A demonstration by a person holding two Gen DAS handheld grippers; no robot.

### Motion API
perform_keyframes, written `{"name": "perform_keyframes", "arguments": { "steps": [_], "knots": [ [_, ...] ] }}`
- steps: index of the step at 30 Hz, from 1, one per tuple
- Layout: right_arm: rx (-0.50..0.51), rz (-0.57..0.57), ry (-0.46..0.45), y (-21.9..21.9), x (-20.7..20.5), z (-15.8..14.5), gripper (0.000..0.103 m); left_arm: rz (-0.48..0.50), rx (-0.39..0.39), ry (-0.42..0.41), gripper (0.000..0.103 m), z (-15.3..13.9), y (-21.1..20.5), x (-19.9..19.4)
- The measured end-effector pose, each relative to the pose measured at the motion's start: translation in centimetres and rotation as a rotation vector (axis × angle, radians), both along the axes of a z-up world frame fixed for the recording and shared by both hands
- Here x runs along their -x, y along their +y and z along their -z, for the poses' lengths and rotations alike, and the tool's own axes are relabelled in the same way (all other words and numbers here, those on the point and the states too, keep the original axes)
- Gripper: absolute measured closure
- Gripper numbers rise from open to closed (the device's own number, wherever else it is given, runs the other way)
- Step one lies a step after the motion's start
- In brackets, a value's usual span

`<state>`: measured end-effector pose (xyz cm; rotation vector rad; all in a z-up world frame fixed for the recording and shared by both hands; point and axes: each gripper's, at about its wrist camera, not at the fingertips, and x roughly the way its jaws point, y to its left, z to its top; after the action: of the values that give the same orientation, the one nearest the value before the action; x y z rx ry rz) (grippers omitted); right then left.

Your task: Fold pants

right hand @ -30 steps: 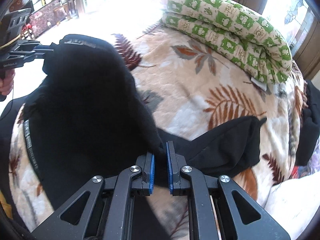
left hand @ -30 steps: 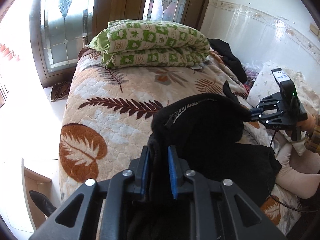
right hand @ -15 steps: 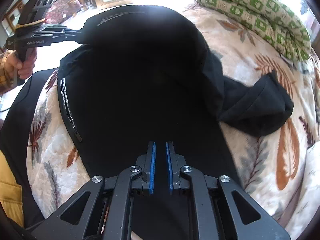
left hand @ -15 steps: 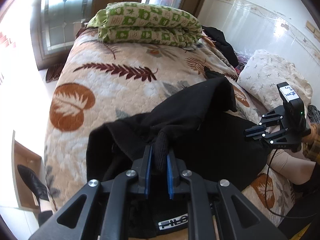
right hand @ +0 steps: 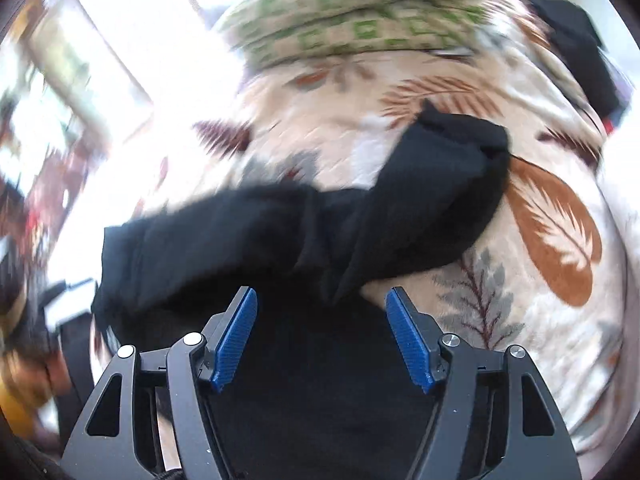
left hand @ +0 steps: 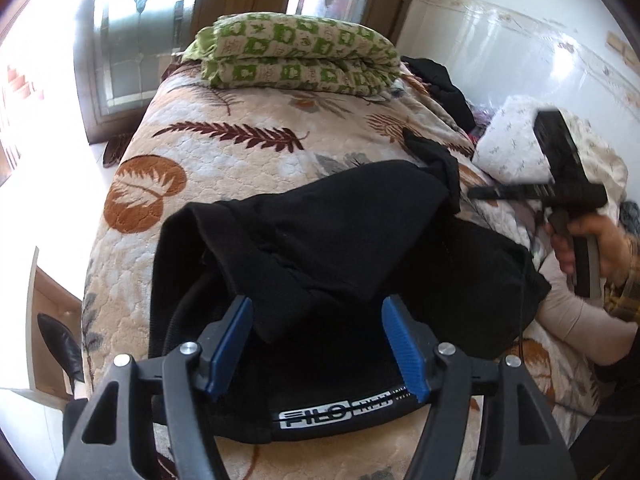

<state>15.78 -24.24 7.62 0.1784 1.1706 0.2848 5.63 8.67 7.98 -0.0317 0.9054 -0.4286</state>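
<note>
Left gripper (left hand: pixel 316 344), right gripper (right hand: pixel 322 336): jaws just opened wide, empty. Black pants (left hand: pixel 320 240) released, folded over on bedspread (left hand: pixel 224 160); fold step judged complete.

Both wrist cams angled down, close over pants (left hand: pixel 340 240).

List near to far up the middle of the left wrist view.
left gripper with its jaws apart → black pants heaped on the bed → leaf-print quilt → folded green-patterned blanket → window.
</note>
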Motion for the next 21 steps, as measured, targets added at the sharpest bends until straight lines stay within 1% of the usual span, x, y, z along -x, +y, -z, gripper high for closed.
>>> {"name": "perform_keyframes", "arguments": {
  "steps": [2,4,7,10,11,12,13,14,15,17,19,21],
  "knots": [
    [-0.003,0.081,-0.017,-0.1,-0.9,0.2,0.035,0.048,-0.056,-0.016,0.033,0.1,-1.3,0.2],
    [0.000,0.128,-0.019,-0.1,-2.0,0.4,0.038,0.086,-0.125,-0.019,0.034,0.6,-2.4,0.1],
    [0.025,0.221,0.015,0.1,-3.6,1.7,0.038,0.111,-0.212,-0.027,0.034,1.5,-3.5,-0.8],
    [0.015,0.300,0.057,-0.6,-4.5,3.1,0.038,0.145,-0.312,-0.045,0.034,2.7,-4.4,-1.5],
    [0.003,0.328,0.069,-0.9,-4.7,3.6,0.041,0.157,-0.350,-0.050,0.034,3.1,-4.7,-1.7],
    [-0.003,0.344,0.074,-1.2,-4.9,4.0,0.053,0.164,-0.378,-0.051,0.044,3.3,-5.0,-1.9],
    [-0.003,0.366,0.076,-1.6,-4.9,4.3,0.074,0.173,-0.394,-0.053,0.061,3.4,-5.1,-2.0],
    [-0.019,0.384,0.068,-2.3,-4.7,4.4,0.083,0.184,-0.383,-0.045,0.072,3.3,-5.1,-2.2],
    [-0.047,0.396,0.057,-2.8,-4.4,4.3,0.088,0.190,-0.352,-0.033,0.085,3.0,-4.9,-2.3],
    [-0.057,0.405,0.019,-3.2,-3.6,3.6,0.090,0.177,-0.313,-0.033,0.087,2.3,-4.6,-2.3],
    [-0.047,0.390,-0.017,-3.1,-3.0,2.7,0.092,0.166,-0.274,-0.021,0.088,1.8,-4.1,-2.2],
    [-0.060,0.382,-0.048,-3.2,-2.2,1.6,0.092,0.155,-0.244,-0.006,0.089,1.5,-3.5,-2.0]
  ]
}}
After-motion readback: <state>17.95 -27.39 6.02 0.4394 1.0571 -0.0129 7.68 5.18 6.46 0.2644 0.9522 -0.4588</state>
